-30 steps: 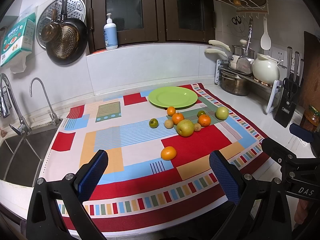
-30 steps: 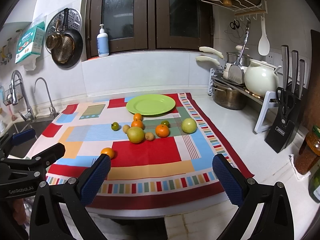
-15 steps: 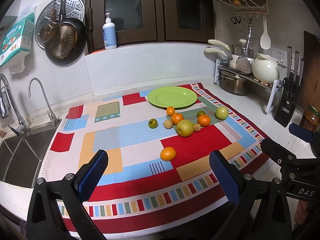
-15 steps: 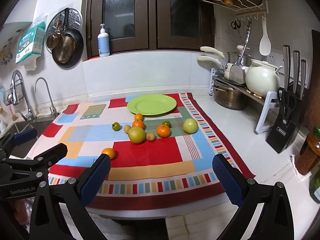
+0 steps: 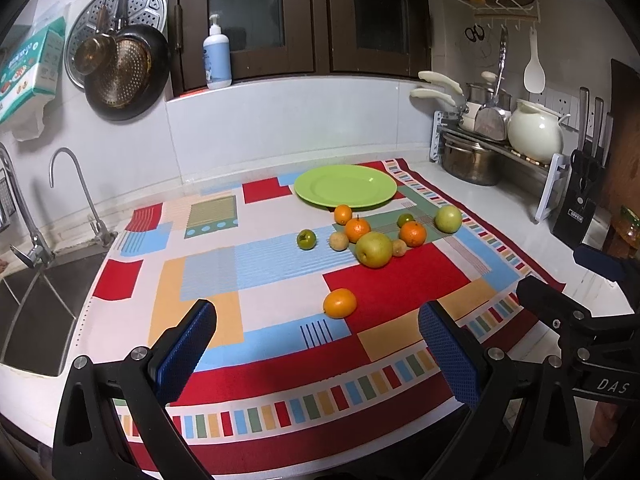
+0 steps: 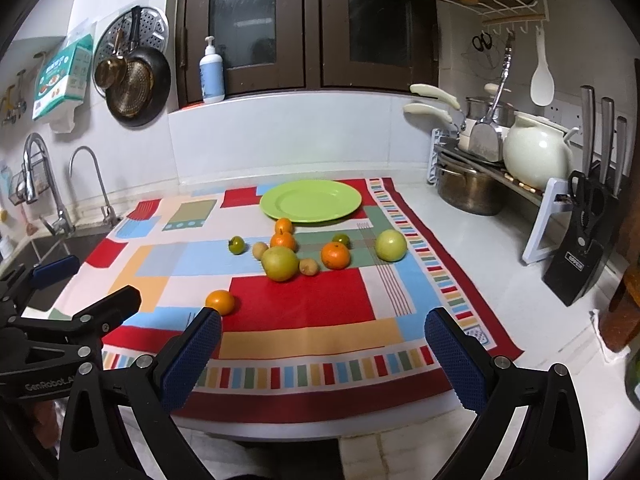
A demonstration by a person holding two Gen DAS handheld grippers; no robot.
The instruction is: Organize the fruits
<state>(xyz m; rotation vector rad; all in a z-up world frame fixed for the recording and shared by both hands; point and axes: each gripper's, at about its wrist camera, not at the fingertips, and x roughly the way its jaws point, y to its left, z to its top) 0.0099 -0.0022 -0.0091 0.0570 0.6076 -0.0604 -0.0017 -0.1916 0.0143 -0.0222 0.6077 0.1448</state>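
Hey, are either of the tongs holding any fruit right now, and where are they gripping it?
Nothing is held. The left tongs and right tongs both hang open over the cloth's near edge, with all the fruit lying on the cloth.

On the patterned cloth (image 5: pixel 280 264) lie four oranges (image 5: pixel 339 303), two small green citrus fruits (image 5: pixel 306 239), two small tan fruits (image 5: pixel 338 241), one large yellow-green pear (image 5: pixel 374 249) and one pale green apple (image 5: pixel 448 219), ten fruits in all. There is one green plate (image 5: pixel 345 186), bare of fruit. Elsewhere stand one soap bottle (image 5: pixel 217 56), two taps (image 5: pixel 76 184) by one sink (image 5: pixel 36 308), one knife block (image 6: pixel 586 248) with three knives, one cream pot (image 6: pixel 534 152), and two hand-held grippers.
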